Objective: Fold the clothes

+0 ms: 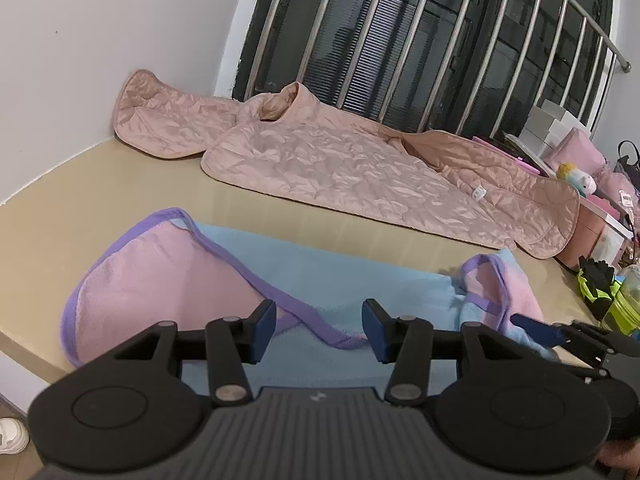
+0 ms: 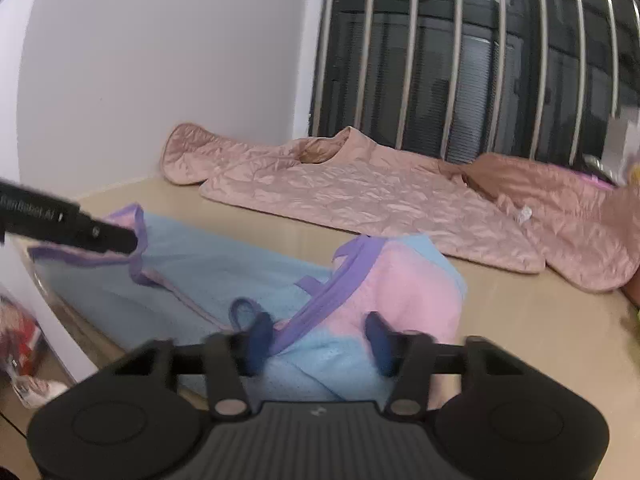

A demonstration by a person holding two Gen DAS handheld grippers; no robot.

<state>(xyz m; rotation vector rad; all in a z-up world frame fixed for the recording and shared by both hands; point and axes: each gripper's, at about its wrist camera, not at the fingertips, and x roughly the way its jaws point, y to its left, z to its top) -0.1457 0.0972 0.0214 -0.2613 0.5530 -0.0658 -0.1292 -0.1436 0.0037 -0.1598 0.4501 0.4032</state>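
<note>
A light blue and pink garment [image 1: 320, 276] with purple trim lies on the beige table [image 1: 80, 200], close to its near edge. My left gripper [image 1: 320, 326] hovers over the garment's left part, open, with a purple hem [image 1: 304, 320] running between its fingers but not pinched. My right gripper [image 2: 318, 338] stands open over the right pink flap [image 2: 404, 288], and a purple strip [image 2: 320, 300] crosses the gap between its fingers. The right gripper [image 1: 536, 330] also shows at the right edge of the left wrist view. A pink quilted jacket [image 1: 340, 160] lies spread out farther back.
A window with metal bars [image 1: 440, 40] stands behind the table, and a white wall [image 1: 100, 40] is to its left. Boxes, pink bags and a plush toy [image 1: 580, 180] crowd the right end. A green container [image 1: 624, 304] sits near the right edge. A white shoe [image 1: 12, 436] is on the floor.
</note>
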